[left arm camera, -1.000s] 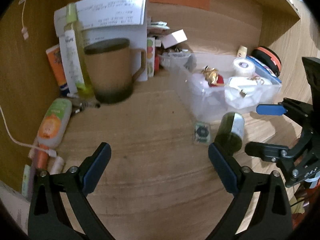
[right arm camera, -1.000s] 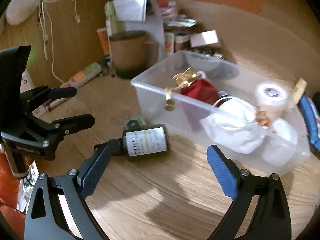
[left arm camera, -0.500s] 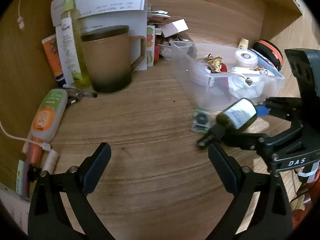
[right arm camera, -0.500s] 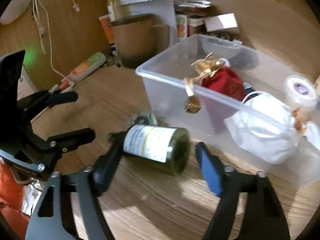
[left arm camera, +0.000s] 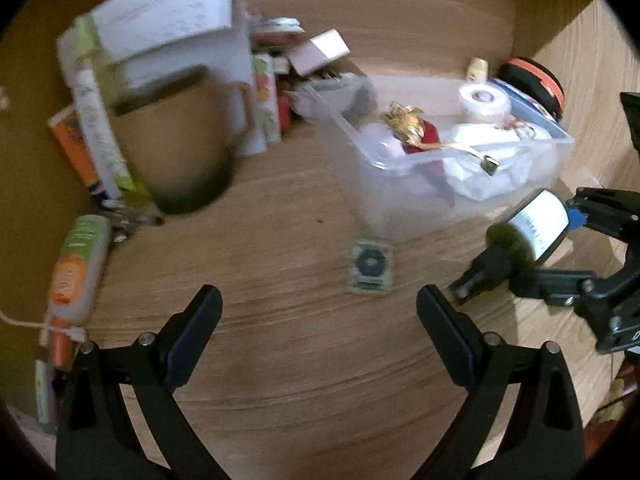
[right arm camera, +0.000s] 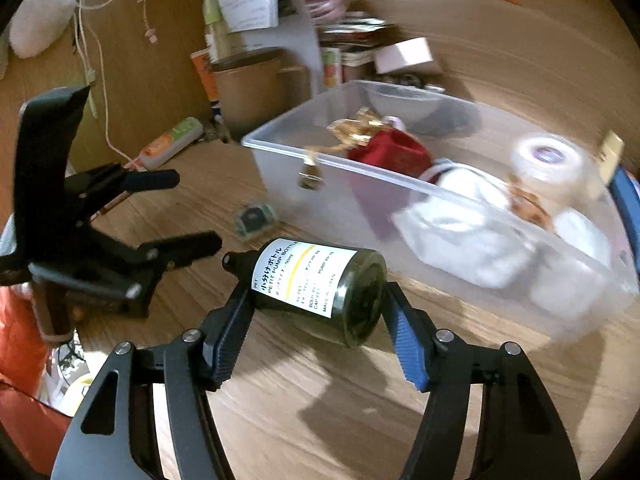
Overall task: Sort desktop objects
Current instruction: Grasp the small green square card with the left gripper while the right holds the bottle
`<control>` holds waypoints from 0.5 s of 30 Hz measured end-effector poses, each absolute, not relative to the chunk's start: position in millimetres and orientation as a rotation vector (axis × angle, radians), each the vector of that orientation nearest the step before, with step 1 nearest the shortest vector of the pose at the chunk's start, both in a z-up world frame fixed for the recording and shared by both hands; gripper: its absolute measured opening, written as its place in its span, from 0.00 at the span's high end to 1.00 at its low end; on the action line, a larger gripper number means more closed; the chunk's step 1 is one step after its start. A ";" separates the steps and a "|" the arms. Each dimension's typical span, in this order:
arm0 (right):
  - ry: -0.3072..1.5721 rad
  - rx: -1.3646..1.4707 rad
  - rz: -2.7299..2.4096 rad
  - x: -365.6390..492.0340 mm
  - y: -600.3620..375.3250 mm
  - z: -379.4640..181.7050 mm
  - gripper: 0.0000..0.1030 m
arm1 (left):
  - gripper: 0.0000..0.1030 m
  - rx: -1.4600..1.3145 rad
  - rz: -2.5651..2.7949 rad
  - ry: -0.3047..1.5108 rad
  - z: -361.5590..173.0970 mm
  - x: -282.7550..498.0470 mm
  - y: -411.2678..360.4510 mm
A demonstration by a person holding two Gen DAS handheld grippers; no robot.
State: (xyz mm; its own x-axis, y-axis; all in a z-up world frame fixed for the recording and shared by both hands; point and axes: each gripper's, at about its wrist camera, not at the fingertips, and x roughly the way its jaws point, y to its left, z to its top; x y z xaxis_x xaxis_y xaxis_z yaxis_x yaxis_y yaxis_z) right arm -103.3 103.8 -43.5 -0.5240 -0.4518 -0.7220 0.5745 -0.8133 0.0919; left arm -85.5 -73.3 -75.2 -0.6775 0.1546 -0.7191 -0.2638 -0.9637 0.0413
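Note:
My right gripper (right arm camera: 316, 312) is shut on a dark green pump bottle (right arm camera: 320, 284) with a white label, held sideways above the wooden desk, in front of the clear plastic bin (right arm camera: 280, 172). The bottle (left arm camera: 528, 232) and the right gripper (left arm camera: 560, 248) also show in the left wrist view, beside the bin (left arm camera: 380, 200). The bin holds a red pouch (right arm camera: 392, 154) with gold ribbon, white cloth (right arm camera: 460, 220) and a tape roll (right arm camera: 548, 164). My left gripper (left arm camera: 320, 332) is open and empty over the bare desk. A small green square packet (left arm camera: 370, 266) lies flat ahead of it.
A brown mug (left arm camera: 176, 148) stands at the back left with tubes, boxes and papers around it. An orange-and-green tube (left arm camera: 76, 268) and a white cable lie by the left wall. An orange-rimmed round case (left arm camera: 536, 84) sits behind the bin. Wooden walls enclose the desk.
My right gripper closed on the green bottle and lifted it off the desk toward the bin. My left gripper stayed open and shifted slightly.

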 end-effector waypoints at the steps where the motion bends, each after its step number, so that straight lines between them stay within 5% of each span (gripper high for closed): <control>1: 0.199 1.032 -2.327 -101.3 110.9 -41.9 0.40 | 0.04 -1.132 2.668 0.204 -75.2 -86.9 -72.1; 4: 0.174 1.013 -2.350 -98.1 123.7 -37.5 0.40 | 0.05 -1.145 2.626 0.173 -75.4 -91.3 -69.1; 6: 0.159 0.998 -2.363 -96.8 131.1 -34.7 0.40 | 0.14 -1.167 2.605 0.149 -76.8 -95.7 -67.6; 8: 0.141 0.989 -2.368 -96.3 137.4 -32.8 0.40 | 0.35 -1.200 2.564 0.109 -80.2 -102.0 -67.3; 15: 0.085 0.963 -2.361 -95.7 146.3 -29.9 0.40 | 0.45 -1.245 2.568 0.073 -85.7 -120.3 -63.0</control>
